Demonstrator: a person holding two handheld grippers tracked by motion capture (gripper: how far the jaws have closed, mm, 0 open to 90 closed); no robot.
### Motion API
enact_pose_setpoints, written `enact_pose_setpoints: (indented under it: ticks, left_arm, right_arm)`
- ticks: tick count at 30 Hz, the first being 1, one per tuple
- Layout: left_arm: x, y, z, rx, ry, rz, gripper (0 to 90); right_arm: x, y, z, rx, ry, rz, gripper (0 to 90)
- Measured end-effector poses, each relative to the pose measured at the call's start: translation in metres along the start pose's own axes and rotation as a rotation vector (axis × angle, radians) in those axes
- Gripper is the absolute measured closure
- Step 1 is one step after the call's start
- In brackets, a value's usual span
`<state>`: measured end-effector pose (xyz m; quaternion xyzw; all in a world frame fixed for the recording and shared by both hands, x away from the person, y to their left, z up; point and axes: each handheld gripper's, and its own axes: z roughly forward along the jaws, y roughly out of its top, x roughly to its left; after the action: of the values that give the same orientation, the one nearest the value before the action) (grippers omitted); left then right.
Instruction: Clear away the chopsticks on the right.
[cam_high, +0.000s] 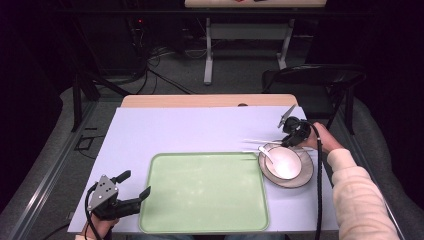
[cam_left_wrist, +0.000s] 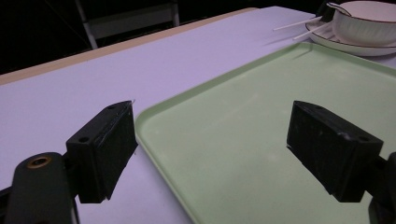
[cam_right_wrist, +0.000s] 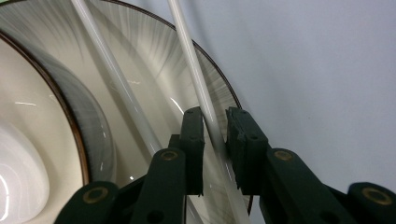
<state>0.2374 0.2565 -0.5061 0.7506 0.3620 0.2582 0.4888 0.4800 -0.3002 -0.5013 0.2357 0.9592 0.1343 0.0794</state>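
At the right edge of the table (cam_high: 150, 125), your right gripper (cam_high: 295, 136) is down at the far rim of the saucer (cam_high: 302, 179), with bare lilac tabletop open behind it and to its left. Two white chopsticks (cam_high: 257, 142) lie side by side across that rim, tips pointing left toward the green tray (cam_high: 205, 192). In the right gripper view, one chopstick (cam_right_wrist: 198, 88) runs straight between your jaws, which are nearly closed around it; the other chopstick (cam_right_wrist: 116, 84) lies just left of them. The bowl (cam_high: 282, 161) with its spoon (cam_high: 267, 154) sits just beside. Your left gripper (cam_high: 131, 192) hangs spread wide and empty over the tray's near-left corner.
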Motion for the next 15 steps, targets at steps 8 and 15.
enact_pose_setpoints:
  ticks: [8, 15]
  left_arm:
    - [-0.0001, 0.0, -0.0001, 0.001, 0.0, 0.0, 15.6]
    - [0.0001, -0.0001, -0.0003, -0.001, 0.0, 0.0, 15.5]
  right_arm:
    - [-0.0011, -0.0011, 0.0036, -0.027, -0.015, -0.037, 82.6]
    - [-0.0001, -0.0013, -0.0054, -0.049, -0.057, -0.039, 83.7]
